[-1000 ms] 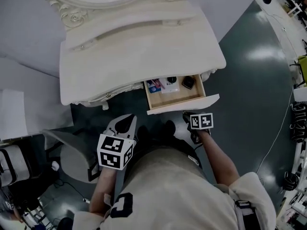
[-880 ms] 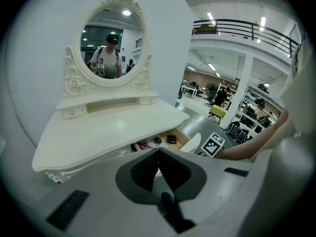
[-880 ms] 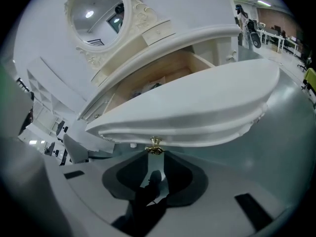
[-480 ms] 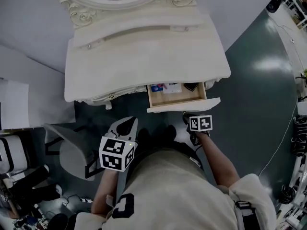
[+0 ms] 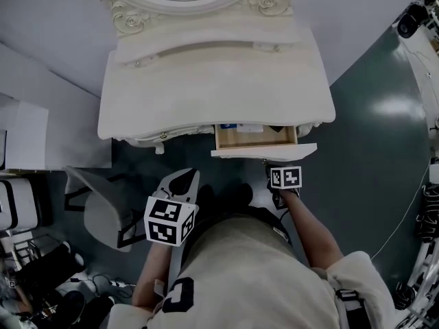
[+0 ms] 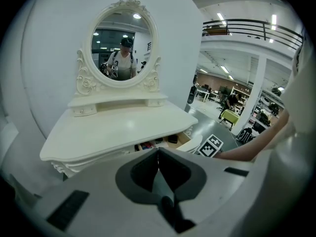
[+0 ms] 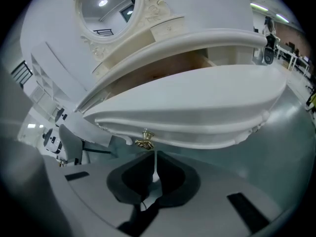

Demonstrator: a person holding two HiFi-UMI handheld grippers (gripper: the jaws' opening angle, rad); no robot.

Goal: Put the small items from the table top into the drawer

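The drawer [image 5: 255, 137] has slid most of the way in since 1 second ago. Only a narrow strip of it now shows past the tabletop [image 5: 206, 88] edge. The small items [image 5: 236, 125] lie in that strip at the drawer's back, half covered by the tabletop. The right gripper [image 5: 271, 164] sits just in front of the drawer. Its 2 fingers [image 7: 170, 174] have just been closing and now meet with nothing between them, their tips just beside the knob [image 7: 144, 141] on the drawer's front. The left gripper [image 5: 184, 178] hangs well left of the drawer, its fingers pressed together and empty.
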